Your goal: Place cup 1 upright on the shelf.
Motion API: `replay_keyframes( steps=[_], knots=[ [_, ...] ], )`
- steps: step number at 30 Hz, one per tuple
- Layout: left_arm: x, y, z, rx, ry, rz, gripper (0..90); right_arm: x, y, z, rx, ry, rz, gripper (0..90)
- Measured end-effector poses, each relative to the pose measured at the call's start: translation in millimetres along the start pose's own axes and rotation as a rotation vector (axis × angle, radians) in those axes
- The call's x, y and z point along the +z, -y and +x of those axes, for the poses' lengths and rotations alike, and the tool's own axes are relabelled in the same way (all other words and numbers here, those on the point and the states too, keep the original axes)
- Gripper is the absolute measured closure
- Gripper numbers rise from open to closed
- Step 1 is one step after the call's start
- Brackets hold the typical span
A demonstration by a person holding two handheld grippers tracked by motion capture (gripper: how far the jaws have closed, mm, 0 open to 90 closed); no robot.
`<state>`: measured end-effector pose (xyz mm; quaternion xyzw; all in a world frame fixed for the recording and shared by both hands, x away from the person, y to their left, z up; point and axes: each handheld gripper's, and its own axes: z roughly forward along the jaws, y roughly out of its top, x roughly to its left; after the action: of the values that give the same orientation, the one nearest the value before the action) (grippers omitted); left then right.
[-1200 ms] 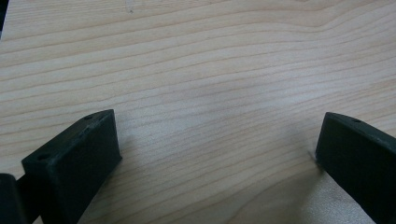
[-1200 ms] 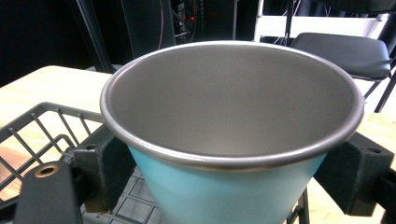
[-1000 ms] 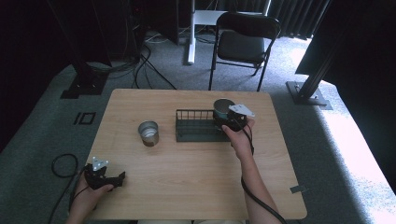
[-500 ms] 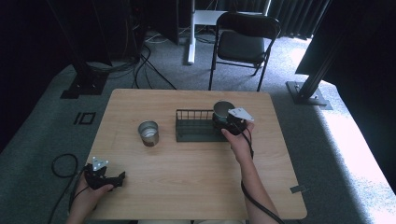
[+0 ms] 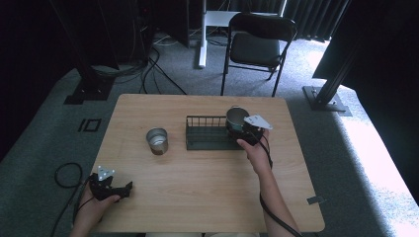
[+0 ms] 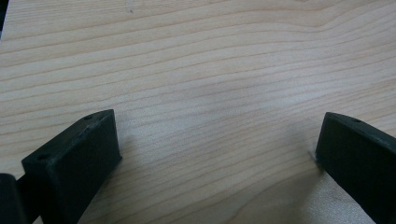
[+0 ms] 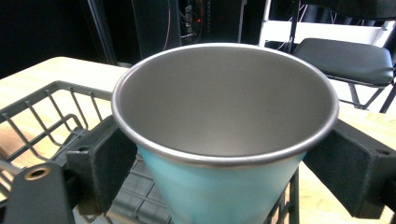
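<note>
A pale wooden table [image 5: 197, 197] stands on grey carpet in a dark room, with one black folding chair [image 5: 257, 47] behind its far edge and cables trailing over the floor; on the table there are two metal cups and one black wire rack, and two hand-held grippers work over it. At the near left corner the left gripper [image 5: 111, 187] rests low over bare wood, its jaws spread wide with nothing between them, as the left gripper view shows; further right, near the table's middle, the plain steel cup [image 5: 157, 140] stands upright and alone, just left of the wire rack [image 5: 207, 133]; at the rack's right end the right gripper [image 5: 244, 129] is clamped on the teal cup [image 7: 219, 186], one jaw pressed to each side of its wall. That cup is upright, flared toward a rolled rim, teal outside and dull grey metal inside, empty, and held over the rack's right end; whether its base touches the wires I cannot tell.
</note>
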<state>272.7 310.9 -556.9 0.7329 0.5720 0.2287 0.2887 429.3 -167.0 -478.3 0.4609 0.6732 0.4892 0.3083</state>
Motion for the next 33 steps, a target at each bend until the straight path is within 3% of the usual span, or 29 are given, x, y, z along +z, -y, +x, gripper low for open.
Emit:
replay_keyframes(
  steps=[22,33],
  knots=[
    [0.0,0.0,0.0,0.0,0.0,0.0,0.3,-29.5,16.2,-5.7,-0.041,-0.001,0.011,11.6],
    [0.0,0.0,0.1,0.001,0.0,0.001,0.4,-47.7,28.4,-14.6,-0.024,-0.004,0.01,11.6]
  ],
)
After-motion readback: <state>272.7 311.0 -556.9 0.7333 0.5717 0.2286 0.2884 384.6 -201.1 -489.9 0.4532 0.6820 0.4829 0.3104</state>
